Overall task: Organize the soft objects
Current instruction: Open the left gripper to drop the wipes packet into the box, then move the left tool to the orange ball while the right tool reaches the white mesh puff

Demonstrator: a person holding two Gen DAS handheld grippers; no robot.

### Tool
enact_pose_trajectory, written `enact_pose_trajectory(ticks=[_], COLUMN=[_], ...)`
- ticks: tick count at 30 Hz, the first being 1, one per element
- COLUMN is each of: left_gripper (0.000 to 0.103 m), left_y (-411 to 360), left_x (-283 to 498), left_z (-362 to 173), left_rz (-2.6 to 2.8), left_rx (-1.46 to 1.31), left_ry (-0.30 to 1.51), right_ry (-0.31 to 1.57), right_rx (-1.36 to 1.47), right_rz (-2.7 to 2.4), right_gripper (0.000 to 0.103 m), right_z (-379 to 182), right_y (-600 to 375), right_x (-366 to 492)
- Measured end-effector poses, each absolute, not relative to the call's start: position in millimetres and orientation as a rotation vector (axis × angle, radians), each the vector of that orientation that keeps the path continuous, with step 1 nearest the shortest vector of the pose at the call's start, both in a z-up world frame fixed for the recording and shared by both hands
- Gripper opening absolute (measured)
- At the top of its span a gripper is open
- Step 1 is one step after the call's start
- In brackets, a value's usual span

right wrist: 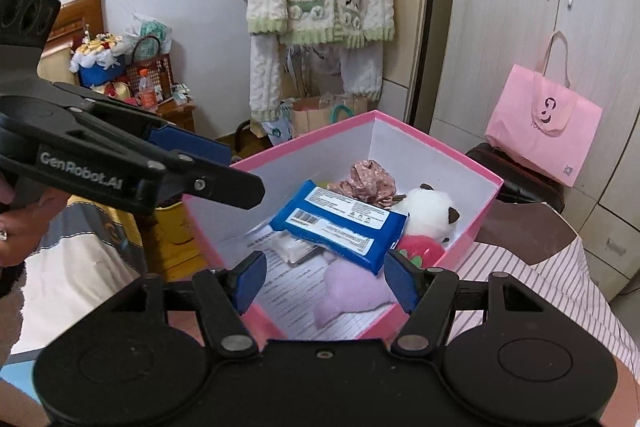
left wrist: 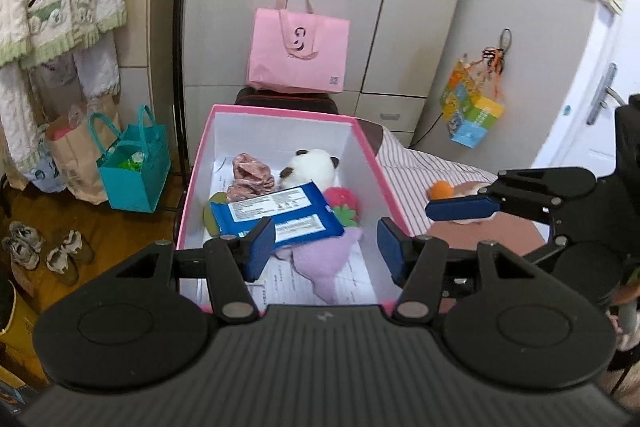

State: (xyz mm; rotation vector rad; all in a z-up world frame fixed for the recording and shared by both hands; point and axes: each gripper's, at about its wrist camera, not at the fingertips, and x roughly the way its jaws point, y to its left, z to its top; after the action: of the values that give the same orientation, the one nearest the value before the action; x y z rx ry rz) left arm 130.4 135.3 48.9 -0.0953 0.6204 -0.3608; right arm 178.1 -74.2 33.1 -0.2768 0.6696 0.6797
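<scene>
Hovering over the pink box, both the left hand-held gripper and the right hand-held gripper are parted and empty, touching nothing. Blue wipes pack lies atop the plush toys inside the box, bare floor near its front wall.

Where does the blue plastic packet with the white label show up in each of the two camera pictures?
Left wrist view: the blue plastic packet lies low of centre, atop the soft toys in the pink-rimmed cardboard box.
Right wrist view: it sits near centre, slanted, in the same box.
Shared landmark: the white plush panda just behind the packet.
</scene>
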Motion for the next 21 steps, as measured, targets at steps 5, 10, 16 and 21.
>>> enact_pose_trajectory(ticks=[5, 10, 16, 21], left_gripper=[0.057, 0.057, 0.060, 0.060], left_y=[127, 114, 95, 69], left_x=[107, 87, 64, 60], left_z=[55, 56, 59, 54], left_rz=[-0.394, -0.419, -0.471, -0.531], left_rx=[-0.054, -0.012, 0.029, 0.047], left_ry=[0.607, 0.624, 0.612, 0.636], right_ry=[0.660, 0.644, 0.616, 0.591], right_rx=[-0.264, -0.254, -0.254, -0.255], right_rz=[0.684, 0.706, 0.740, 0.711], right_gripper=[0.070, 0.070, 0.072, 0.073], right_z=[43, 50, 54, 50], right_y=[-90, -105, -124, -151], right_x=[155, 131, 104, 85])
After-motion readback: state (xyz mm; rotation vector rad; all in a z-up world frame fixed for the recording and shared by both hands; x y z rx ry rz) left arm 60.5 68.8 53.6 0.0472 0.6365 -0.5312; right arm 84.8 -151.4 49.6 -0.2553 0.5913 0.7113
